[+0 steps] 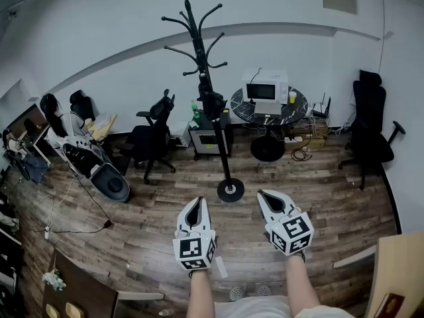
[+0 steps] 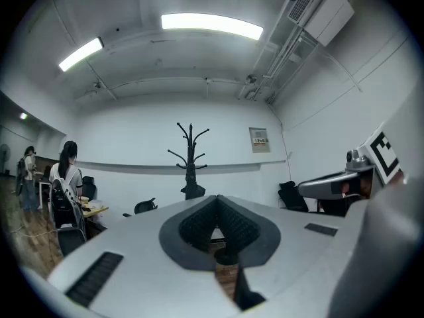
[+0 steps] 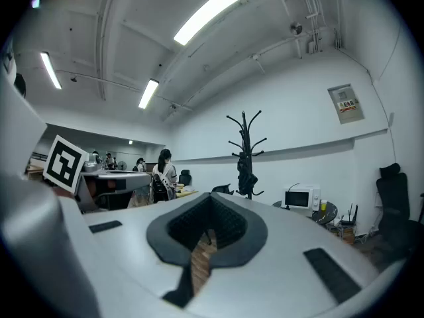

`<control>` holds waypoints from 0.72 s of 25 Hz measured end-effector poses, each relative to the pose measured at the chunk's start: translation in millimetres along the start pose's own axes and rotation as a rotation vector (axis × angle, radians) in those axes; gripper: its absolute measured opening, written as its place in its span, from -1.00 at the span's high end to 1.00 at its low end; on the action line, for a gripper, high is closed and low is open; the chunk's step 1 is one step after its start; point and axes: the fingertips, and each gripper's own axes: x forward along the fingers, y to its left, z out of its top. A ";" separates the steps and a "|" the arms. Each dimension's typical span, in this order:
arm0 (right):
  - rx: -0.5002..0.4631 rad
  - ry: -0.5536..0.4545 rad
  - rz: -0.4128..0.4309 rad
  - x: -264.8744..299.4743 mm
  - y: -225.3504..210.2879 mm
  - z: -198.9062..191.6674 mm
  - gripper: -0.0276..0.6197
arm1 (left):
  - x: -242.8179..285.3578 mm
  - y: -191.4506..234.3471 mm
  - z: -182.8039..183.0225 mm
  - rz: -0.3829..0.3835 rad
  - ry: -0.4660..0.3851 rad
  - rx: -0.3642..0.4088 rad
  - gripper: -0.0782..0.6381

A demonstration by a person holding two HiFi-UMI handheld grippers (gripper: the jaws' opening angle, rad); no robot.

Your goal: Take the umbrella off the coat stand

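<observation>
Both forearms (image 1: 201,295) are reaching forward, holding the left claw (image 1: 194,204) and right claw (image 1: 267,196) level, clenched on nothing. They are facing the coat stand (image 1: 224,158).

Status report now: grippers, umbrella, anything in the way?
Left gripper and right gripper shut, empty. Umbrella hangs on coat stand, untouched. Only bare floor between.

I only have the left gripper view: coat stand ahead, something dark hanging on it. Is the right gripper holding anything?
Observer: No, the right gripper has its jaws together, empty.
Operator: What's right of the stand?
Observer: A round black table carrying a microwave.
Operator: How high does the dark thing hang?
Observer: In the head view the umbrella sits roughly halfway up the coat stand, with bare pole below it.
</observation>
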 end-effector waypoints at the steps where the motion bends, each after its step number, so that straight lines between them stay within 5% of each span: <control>1: 0.009 -0.007 -0.004 0.0 1.6 0.0 0.89 | -1.1 -0.9 -1.9 -0.008 -0.005 -0.005 0.72; 8: 0.006 -0.004 -0.019 -4.2 8.9 -7.6 0.89 | -7.2 -9.1 -21.0 -0.029 0.012 -0.025 0.72; 13: 0.065 0.011 -0.115 -7.0 -6.7 -16.2 0.89 | -14.3 -7.6 -12.2 -0.029 -0.037 -0.039 0.71; 16: 0.073 0.018 -0.087 -0.8 1.8 -19.9 0.54 | -17.4 -4.0 -14.9 -0.034 -0.035 -0.046 0.66; 18: 0.067 0.024 -0.058 0.2 11.1 -25.2 0.50 | -20.2 -1.7 -20.9 -0.038 -0.021 -0.048 0.52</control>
